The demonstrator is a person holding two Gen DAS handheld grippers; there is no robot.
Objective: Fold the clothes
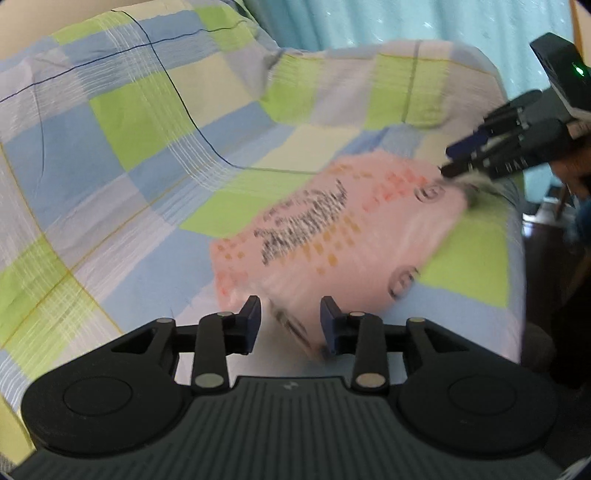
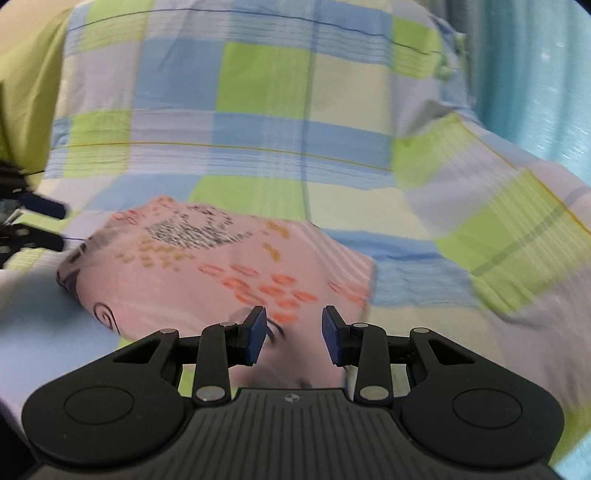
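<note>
A folded pink garment (image 1: 332,236) with black lettering and orange marks lies flat on the checked bedsheet (image 1: 129,110). In the left wrist view my left gripper (image 1: 291,325) is open, its blue pads either side of the garment's near edge. The right gripper (image 1: 458,157) hovers at the garment's far right corner, jaws apart. In the right wrist view the pink garment (image 2: 221,266) fills the middle, and my right gripper (image 2: 294,332) stands open over its near edge. The left gripper (image 2: 40,221) shows at the left edge, beside the garment's far corner. Both views are motion-blurred.
The blue, green and white checked bedsheet (image 2: 258,92) covers the bed, with a raised fold of bedding (image 1: 369,85) at the back. A teal curtain (image 1: 406,22) hangs behind. The bed edge drops to dark floor (image 1: 546,277) on the right.
</note>
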